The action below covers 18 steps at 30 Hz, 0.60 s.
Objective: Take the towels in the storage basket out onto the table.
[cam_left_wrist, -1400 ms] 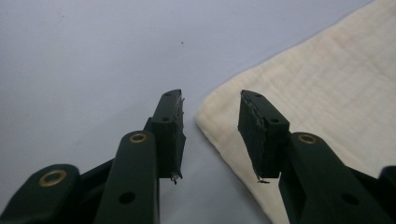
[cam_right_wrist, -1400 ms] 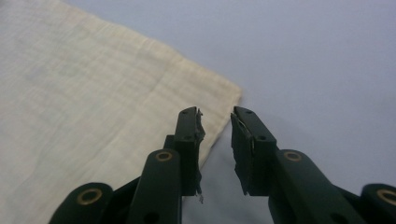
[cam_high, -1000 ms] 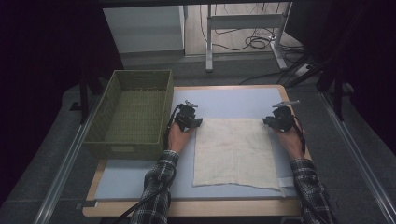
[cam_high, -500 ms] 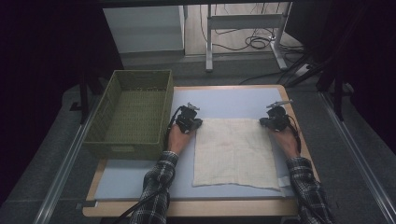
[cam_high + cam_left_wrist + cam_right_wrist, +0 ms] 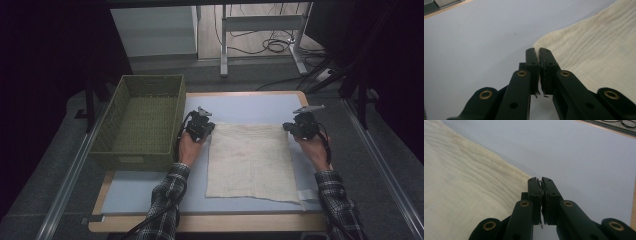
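Looking at a cream cloth (image 5: pixel 252 160) spread flat across the middle-to-right part of the worktop (image 5: pixel 240 107). Reaches nearly to the near edge, with its far edge stopping well short of the far one.

Got the left gripper (image 5: pixel 210 126) at the cloth's far left corner and the right gripper (image 5: pixel 288 126) at the far right corner. Pressed together on both sides, no gap to speak of, and going by the two gripper views, pinching just the very tip of each corner, with fabric running right up into the closed jaws. Can't make out much cloth between the pads themselves, so calling it a thin bite rather than a deep one.

Makes sense to grab it like that: holding two neighbouring corners keeps the far edge straight and taut between the hands, so the rest can hang or drag evenly instead of bunching. Also makes sense coming in low and nearly level with the surface, which is the way to catch a corner without scraping the worktop.

Looks like a fold setup, probably bringing the far edge over toward the near one. Could also be a lift toward the green basket (image 5: pixel 130 159) sitting along the worktop's left edge, just beside the left hand (image 5: pixel 189 147) and empty as far as can be seen.

Worth watching for a corner slipping out, given such a small pinch.
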{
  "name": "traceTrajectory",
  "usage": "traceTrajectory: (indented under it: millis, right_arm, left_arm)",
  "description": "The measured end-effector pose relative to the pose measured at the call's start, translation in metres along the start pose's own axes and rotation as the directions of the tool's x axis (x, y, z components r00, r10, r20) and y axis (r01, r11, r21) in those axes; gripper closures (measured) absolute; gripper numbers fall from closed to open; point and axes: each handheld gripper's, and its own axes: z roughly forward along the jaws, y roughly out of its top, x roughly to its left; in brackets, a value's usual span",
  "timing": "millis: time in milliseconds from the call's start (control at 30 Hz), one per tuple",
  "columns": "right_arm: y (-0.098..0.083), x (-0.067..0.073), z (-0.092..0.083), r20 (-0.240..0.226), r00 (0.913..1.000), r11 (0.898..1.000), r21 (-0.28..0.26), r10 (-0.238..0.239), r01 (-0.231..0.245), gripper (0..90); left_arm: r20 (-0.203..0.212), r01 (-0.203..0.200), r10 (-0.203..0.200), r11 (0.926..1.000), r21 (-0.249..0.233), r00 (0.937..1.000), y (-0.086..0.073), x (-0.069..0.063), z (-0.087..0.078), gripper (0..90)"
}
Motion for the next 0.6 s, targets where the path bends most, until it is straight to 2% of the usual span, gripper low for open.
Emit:
traceTrajectory:
  millis: [133,367,600]
  right_arm:
    - [-0.01,0.004,-0.013,-0.014,0.9999,1.0,-0.013,-0.004,0.004,86.0]
    - [-0.029,0.015,-0.039,-0.041,0.9989,0.999,-0.035,-0.022,0.02,86.1]
    - [-0.05,0.031,-0.066,-0.062,0.9971,0.998,-0.056,-0.046,0.042,86.1]
  left_arm:
    - [0.031,-0.034,0.034,0.9994,-0.003,0.9989,-0.008,-0.013,-0.009,86.4]
    - [0.067,-0.068,0.068,0.9976,-0.01,0.9954,-0.025,-0.03,-0.025,86.4]
    - [0.13,-0.068,0.073,0.9967,-0.044,0.9888,-0.048,-0.041,-0.045,86.1]
